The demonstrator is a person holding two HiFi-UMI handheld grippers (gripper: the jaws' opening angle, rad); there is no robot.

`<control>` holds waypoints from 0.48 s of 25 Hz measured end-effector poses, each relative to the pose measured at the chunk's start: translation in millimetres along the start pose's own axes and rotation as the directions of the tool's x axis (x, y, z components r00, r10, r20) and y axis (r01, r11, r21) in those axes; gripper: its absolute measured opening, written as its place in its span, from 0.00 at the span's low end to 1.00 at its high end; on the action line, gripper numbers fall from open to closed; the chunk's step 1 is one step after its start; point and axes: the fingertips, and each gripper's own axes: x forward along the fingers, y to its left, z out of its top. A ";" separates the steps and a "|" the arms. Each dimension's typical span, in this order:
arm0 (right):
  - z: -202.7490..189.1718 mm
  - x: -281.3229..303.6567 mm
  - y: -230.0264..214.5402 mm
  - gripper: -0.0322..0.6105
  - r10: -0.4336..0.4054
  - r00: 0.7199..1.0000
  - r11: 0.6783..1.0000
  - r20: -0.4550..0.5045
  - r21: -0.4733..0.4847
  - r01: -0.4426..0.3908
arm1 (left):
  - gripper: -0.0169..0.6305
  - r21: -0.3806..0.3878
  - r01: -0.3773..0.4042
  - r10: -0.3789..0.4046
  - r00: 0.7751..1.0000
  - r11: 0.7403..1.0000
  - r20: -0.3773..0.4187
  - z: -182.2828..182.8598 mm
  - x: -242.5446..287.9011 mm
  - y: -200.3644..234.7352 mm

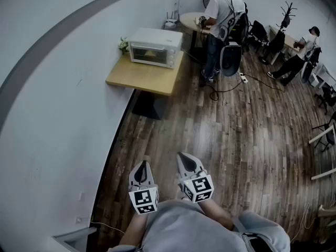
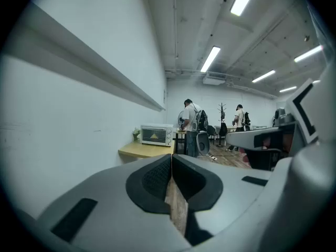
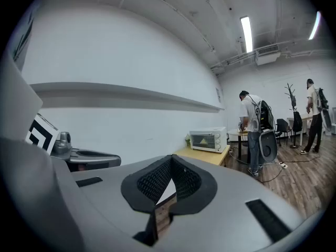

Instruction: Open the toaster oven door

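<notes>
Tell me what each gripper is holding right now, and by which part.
Nothing is held. The left gripper and the right gripper are both shut and empty, well short of the toaster oven on the table.

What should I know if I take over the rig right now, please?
Left claw: shut, empty.
Right claw: shut, empty, next to the left one.
Oven: on the table, well ahead and out of reach; door closed.
Done: nothing yet.
Left: walk up to the oven and open the door.
</notes>
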 end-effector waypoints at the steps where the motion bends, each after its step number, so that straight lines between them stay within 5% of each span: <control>1: 0.6 -1.3 -0.6 0.05 0.003 1.000 1.000 0.001 -0.005 -0.003 | 0.03 0.001 -0.001 0.001 1.000 1.000 0.000 0.2 0.0 -2.1; 12: -1.9 -29.7 -23.4 0.05 0.027 1.000 0.999 0.004 -0.034 -0.027 | 0.03 0.012 -0.007 0.007 1.000 1.000 -0.013 -4.9 -4.7 -44.4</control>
